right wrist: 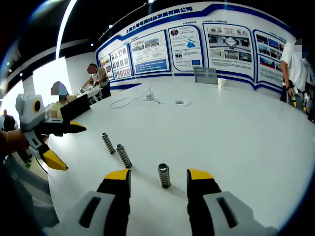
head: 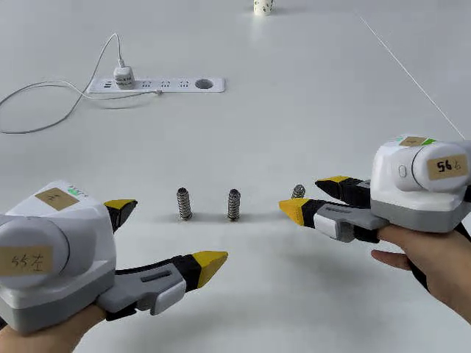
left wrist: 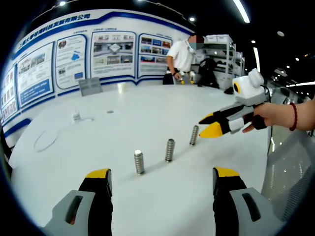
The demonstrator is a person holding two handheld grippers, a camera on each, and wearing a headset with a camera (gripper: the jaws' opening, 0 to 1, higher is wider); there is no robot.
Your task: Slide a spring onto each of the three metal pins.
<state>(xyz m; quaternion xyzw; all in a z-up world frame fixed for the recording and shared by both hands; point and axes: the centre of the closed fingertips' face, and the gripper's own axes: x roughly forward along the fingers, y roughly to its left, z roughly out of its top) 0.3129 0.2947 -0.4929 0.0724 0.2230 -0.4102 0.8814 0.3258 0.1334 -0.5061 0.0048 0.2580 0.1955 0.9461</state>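
Steel-grey coiled springs stand upright in a row on the white counter [head: 294, 110] — a left spring [head: 184, 204], a middle spring [head: 234, 204] and a right spring [head: 298, 191]. The right spring sits between the spread yellow-tipped jaws of the right gripper [head: 307, 195], touching neither. The left gripper [head: 176, 232] hovers short of the row — jaws spread wide, holding nothing.

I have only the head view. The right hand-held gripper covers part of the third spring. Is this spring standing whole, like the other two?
Observer: Yes. In the right gripper view the spring stands upright and whole on the table.
Operator: Do the jaws touch it?
Observer: No. The right hand-held gripper is open, with a gap on each side of the spring.
Operator: Is somebody else near the table?
Observer: In the left gripper view, a person stands beyond its far edge.
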